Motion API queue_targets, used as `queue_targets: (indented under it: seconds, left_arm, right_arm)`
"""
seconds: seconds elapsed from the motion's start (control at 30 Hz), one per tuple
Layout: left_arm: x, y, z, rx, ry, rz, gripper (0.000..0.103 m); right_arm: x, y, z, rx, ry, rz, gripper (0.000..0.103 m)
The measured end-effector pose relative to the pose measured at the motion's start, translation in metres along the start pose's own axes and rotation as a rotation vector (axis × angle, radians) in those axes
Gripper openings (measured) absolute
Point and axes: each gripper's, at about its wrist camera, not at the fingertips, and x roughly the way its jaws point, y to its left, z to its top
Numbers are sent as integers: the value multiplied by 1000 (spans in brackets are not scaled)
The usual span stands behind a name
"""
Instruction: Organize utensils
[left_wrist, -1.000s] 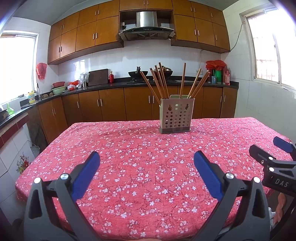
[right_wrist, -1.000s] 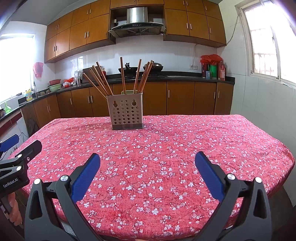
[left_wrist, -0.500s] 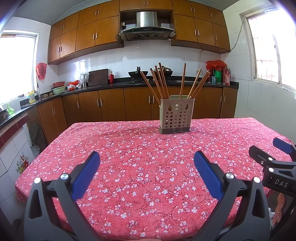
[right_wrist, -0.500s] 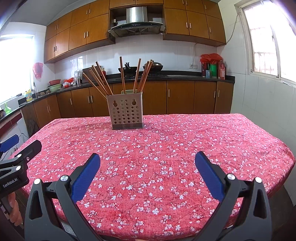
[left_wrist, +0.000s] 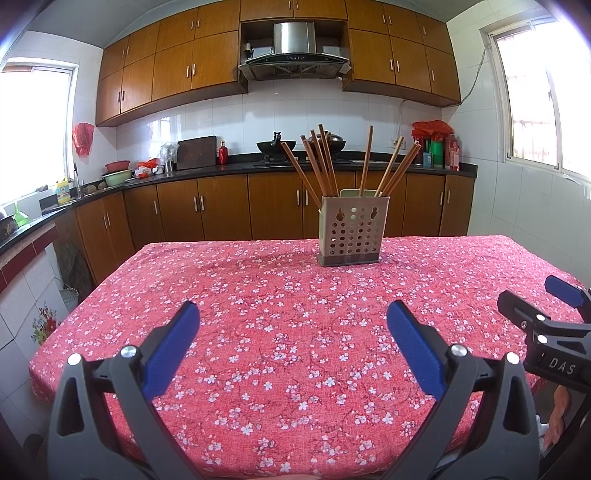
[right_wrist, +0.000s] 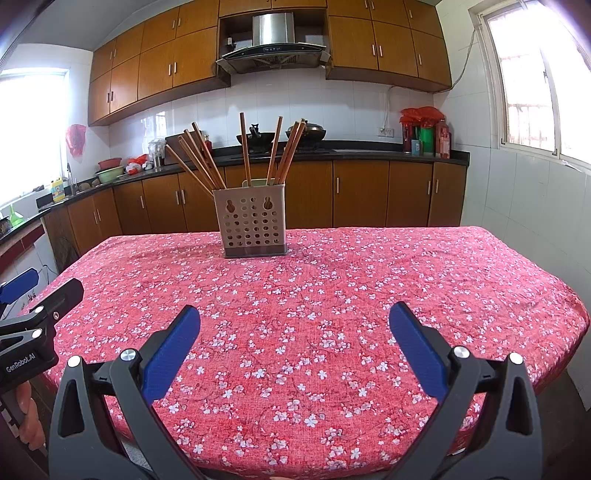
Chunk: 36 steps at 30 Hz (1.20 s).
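Two grippers wide apart and empty, chopsticks standing in the holder.

Left wrist view: left gripper (left_wrist: 291, 321) hangs over the floral tablecloth (left_wrist: 280, 280), well short of the perforated holder (left_wrist: 350, 230), where the chopsticks (left_wrist: 325, 162) fan out. Right wrist view: right gripper (right_wrist: 293, 323) likewise gapes, holding nothing. Tidied already or awaiting sorting, I judge; any grasp should take one stick near its top.
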Motion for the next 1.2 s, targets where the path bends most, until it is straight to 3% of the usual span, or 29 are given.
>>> queue_targets:
  seconds: [1.2]
  left_arm:
    - [5, -1, -3, -7, 10, -3, 99]
  right_arm:
    - [2, -1, -4, 9, 12, 2, 101]
